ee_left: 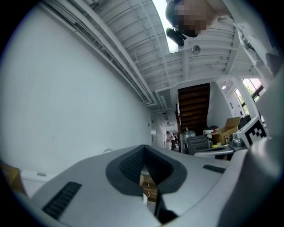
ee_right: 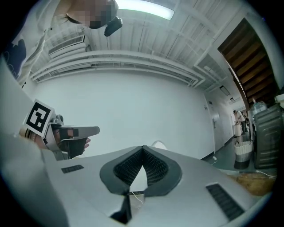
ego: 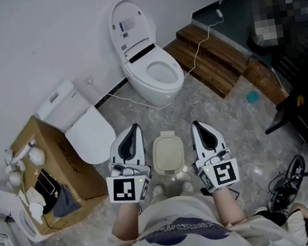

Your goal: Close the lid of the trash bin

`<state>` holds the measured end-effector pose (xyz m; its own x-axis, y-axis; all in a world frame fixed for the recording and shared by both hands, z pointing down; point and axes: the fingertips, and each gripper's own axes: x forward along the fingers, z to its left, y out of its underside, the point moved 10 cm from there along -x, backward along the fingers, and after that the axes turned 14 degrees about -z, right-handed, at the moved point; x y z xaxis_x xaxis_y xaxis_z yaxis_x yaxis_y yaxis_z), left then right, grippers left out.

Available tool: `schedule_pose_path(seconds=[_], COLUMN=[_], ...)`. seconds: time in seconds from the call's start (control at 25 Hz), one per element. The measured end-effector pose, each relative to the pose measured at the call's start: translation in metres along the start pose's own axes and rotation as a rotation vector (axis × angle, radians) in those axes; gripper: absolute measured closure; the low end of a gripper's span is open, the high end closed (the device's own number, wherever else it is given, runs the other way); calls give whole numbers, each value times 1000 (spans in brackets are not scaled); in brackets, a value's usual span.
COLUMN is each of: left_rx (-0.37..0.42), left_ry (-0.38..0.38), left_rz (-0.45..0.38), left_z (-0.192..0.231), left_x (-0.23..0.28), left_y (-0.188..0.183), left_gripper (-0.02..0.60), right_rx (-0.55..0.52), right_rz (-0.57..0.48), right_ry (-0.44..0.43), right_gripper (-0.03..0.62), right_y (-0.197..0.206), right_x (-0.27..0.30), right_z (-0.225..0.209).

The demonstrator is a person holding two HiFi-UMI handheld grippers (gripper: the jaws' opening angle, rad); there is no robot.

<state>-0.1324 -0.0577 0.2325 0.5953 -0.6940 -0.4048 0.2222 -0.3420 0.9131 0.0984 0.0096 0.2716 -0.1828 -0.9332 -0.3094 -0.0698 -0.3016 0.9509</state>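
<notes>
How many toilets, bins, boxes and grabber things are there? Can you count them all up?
Toilets: 2
Trash bin: 1
Cardboard box: 1
Grippers: 2, the left gripper and the right gripper
Total: 6

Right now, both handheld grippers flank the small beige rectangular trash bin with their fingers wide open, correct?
Not quite. The left gripper and right gripper do flank the small beige rectangular trash bin, but their fingers are shut, not open; each gripper view shows them closed together on nothing.
</notes>
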Motion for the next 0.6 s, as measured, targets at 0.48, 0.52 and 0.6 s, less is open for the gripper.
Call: schedule_pose_path(seconds=[0.48, 0.52, 0.6], left_rx=[4, 3, 3], left_ry=[0, 1, 4], left_rz=[9, 8, 9], left_z=[3, 3, 2], left_x=[-5, -4, -3], left_y=[-5, -5, -6], left_gripper=[584, 584, 584], right_rx=[4, 5, 5], right_rz=[-22, -24, -26], right_ry=[-10, -9, -7], right_gripper=[585, 585, 585], right_y=[-7, -7, -9], right_x=[-3, -2, -2], right_z=[7, 7, 6])
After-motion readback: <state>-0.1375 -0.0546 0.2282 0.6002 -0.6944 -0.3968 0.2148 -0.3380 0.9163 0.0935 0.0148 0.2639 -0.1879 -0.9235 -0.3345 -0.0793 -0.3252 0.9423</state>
